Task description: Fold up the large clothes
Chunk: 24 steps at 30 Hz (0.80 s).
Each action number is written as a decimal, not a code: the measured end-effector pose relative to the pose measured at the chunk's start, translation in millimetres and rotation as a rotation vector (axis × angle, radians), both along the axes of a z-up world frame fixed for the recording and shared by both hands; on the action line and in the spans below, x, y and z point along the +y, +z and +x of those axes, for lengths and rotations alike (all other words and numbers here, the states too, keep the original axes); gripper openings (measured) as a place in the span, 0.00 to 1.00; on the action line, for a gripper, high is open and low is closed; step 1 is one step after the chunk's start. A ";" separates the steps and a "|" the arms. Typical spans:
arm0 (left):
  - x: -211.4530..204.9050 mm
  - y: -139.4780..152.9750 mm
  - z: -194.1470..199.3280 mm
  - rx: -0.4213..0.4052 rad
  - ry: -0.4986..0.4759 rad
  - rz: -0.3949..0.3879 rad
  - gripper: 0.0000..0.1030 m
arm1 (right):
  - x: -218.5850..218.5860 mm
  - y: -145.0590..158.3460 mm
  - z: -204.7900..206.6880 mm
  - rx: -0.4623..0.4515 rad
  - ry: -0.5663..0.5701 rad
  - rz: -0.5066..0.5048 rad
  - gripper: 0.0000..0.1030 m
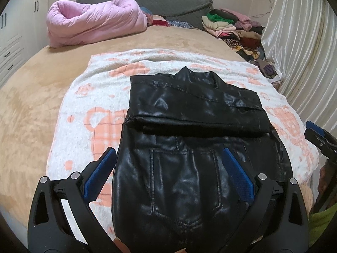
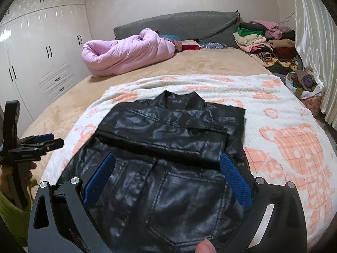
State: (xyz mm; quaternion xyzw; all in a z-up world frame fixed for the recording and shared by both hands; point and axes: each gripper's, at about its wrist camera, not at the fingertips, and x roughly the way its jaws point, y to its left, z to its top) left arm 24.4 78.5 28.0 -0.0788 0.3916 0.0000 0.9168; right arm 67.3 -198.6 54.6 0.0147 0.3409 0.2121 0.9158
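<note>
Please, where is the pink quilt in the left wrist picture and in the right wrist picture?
Left wrist view: the pink quilt lies upper left, at the far end of the bed.
Right wrist view: the pink quilt lies upper middle-left, before the grey headboard.
Shared landmark: the black leather jacket at the centre of both views.

Glossy black jacket (image 1: pixel 195 147), white towel (image 1: pixel 88 101) with orange checked bears, pink quilt (image 1: pixel 94 25)
</note>
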 end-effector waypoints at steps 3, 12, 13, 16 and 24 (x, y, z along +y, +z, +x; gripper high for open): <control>2.3 -5.2 -5.1 0.018 0.002 -0.002 0.91 | -6.1 -7.5 -5.2 0.015 -0.010 -0.011 0.96; 15.6 -23.2 -20.3 0.058 0.028 -0.006 0.91 | -27.3 -30.1 -23.4 0.055 -0.022 -0.038 0.96; 16.6 -27.1 -22.0 0.066 0.033 0.002 0.91 | -29.4 -33.9 -24.7 0.068 -0.026 -0.045 0.96; 20.5 -36.6 -27.8 0.078 0.048 0.015 0.91 | -33.2 -42.8 -28.6 0.093 -0.029 -0.058 0.96; 33.5 -59.0 -43.7 0.135 0.070 0.031 0.91 | -44.4 -67.2 -37.6 0.161 -0.041 -0.077 0.96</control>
